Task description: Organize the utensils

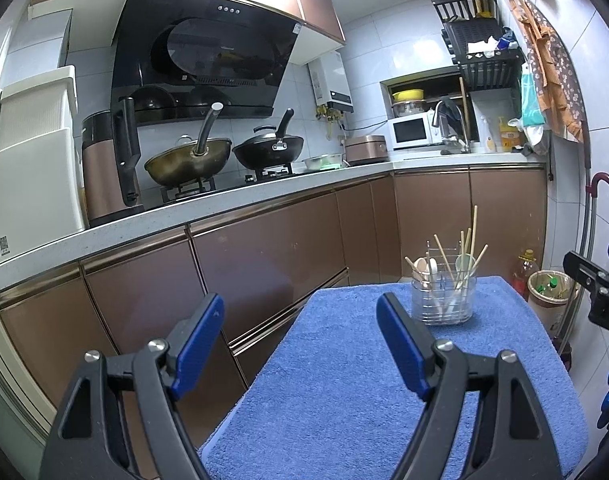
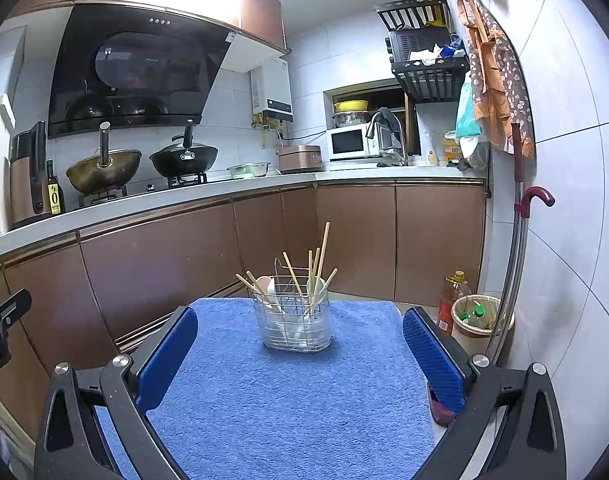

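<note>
A clear wire utensil holder (image 1: pixel 443 300) (image 2: pixel 292 322) stands at the far end of a blue towel (image 1: pixel 344 392) (image 2: pixel 288 400). It holds several wooden chopsticks (image 1: pixel 473 236) (image 2: pixel 323 252) and pale spoons (image 1: pixel 421 266) (image 2: pixel 264 283), all upright or leaning. My left gripper (image 1: pixel 302 344) is open and empty, hovering over the towel's near left part, short of the holder. My right gripper (image 2: pixel 300 350) is open and empty too, its blue pads either side of the holder but nearer to me. The right gripper's black tip (image 1: pixel 592 280) shows at the left view's right edge.
A kitchen counter (image 1: pixel 224 204) with brown cabinets runs along the left and back, carrying two woks (image 1: pixel 192 160), a rice cooker (image 1: pixel 364 148) and a microwave (image 1: pixel 410 131). An oil bottle (image 2: pixel 450 300) and a waste bin (image 2: pixel 480 320) stand on the floor to the right, by a red-handled pole (image 2: pixel 520 248).
</note>
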Demonstrator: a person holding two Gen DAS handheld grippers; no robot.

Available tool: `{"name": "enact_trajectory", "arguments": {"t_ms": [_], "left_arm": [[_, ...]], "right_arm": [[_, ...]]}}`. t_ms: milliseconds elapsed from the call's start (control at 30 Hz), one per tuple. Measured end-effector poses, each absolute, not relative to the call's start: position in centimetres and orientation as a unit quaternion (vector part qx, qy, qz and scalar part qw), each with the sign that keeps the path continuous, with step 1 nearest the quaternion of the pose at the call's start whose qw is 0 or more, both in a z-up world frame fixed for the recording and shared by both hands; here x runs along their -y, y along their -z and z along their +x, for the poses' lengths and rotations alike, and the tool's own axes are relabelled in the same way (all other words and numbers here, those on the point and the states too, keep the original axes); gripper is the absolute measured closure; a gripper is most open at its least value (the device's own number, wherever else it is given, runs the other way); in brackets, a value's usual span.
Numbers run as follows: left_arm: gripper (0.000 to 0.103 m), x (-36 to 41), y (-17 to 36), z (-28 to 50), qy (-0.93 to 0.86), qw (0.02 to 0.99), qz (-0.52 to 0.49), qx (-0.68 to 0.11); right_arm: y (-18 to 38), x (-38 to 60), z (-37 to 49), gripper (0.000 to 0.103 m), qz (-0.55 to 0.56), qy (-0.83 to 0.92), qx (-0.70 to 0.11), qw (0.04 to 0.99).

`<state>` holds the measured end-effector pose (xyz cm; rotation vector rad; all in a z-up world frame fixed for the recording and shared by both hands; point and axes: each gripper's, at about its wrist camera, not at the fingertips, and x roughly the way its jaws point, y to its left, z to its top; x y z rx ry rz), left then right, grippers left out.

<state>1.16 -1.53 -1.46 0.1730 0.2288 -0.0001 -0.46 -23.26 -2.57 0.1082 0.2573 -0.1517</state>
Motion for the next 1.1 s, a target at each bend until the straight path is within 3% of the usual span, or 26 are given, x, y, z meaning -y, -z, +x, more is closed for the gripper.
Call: {"name": "enact_trajectory", "arguments": {"t_ms": [1100], "left_arm": [[0.025, -0.1, 1.0, 1.1, 0.006, 0.991, 0.055, -0.119]], "right_arm": [[1.5, 22.5, -1.1, 0.0, 0.045, 0.064, -0.117, 0.99]]}}
